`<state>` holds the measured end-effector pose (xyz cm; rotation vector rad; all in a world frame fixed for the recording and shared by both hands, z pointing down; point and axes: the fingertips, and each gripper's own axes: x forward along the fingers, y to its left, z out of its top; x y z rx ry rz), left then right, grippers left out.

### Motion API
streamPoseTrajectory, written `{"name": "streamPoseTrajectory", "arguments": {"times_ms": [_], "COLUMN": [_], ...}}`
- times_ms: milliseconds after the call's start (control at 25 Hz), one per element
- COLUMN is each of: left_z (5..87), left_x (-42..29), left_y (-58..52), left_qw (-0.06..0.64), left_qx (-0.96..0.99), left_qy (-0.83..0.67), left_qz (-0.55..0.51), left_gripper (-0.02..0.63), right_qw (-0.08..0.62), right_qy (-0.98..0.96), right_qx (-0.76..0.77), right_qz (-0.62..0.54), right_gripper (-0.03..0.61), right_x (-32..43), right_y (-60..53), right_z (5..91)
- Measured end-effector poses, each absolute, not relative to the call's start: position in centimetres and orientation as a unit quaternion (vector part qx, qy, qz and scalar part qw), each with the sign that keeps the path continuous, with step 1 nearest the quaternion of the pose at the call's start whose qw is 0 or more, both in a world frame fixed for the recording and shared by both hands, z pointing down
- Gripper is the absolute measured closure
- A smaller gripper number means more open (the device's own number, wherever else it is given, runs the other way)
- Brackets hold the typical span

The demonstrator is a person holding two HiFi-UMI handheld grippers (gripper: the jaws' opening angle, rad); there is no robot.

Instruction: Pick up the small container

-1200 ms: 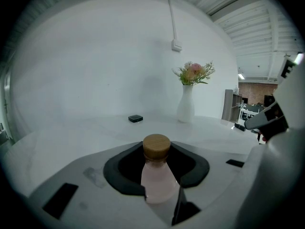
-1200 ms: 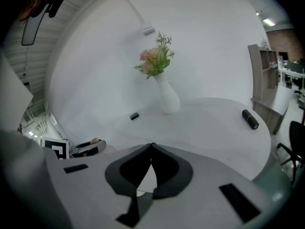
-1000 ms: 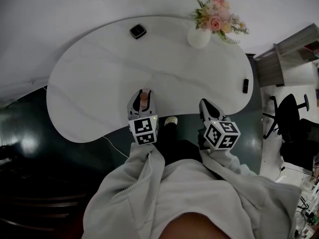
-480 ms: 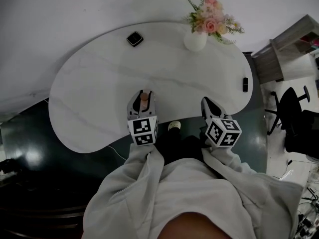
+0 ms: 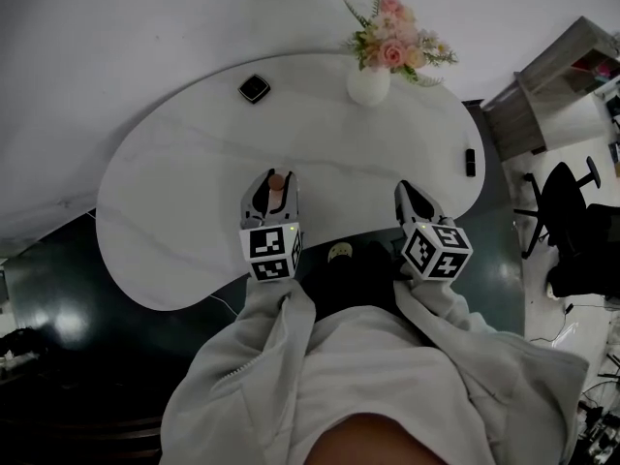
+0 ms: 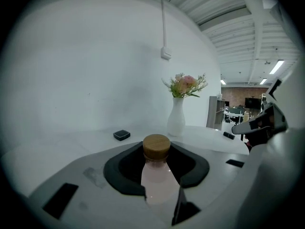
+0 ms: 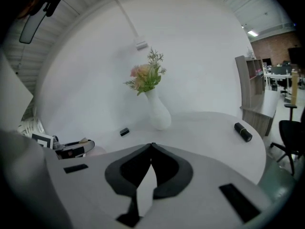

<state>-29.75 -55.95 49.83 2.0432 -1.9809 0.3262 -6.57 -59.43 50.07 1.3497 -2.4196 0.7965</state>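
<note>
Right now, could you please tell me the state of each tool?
Left tool: closed on the small container.
Right tool: closed, empty.

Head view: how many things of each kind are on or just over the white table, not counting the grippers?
vase with flowers: 1
small bottle: 1
black square box: 1
black tube: 1
Total: 4

Two grippers are counted: a left gripper and a right gripper. With them are counted one small container, one vase, one table, one black puck, one dark cylinder and one office chair.
</note>
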Motion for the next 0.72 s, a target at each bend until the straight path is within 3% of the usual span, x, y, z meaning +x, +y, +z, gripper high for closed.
{"name": "streamPoseTrajectory", "arguments": {"times_ms": [720], "left_z": [46.2], "left_x": [-22.8], "left_y": [-59.7], "left_qw": [0.123], "left_qx": [0.768], "left_qy": [-0.621], "left_qz": [0.099], "left_gripper": [0.483], "right_qw": [0.106], "right_qy": [-0.798], "right_qx": [0.546], "right_qz": [0.233], "right_gripper": [0.529], "right_x": [2.3], "right_y": [-60.7], "right_z": [46.9]}}
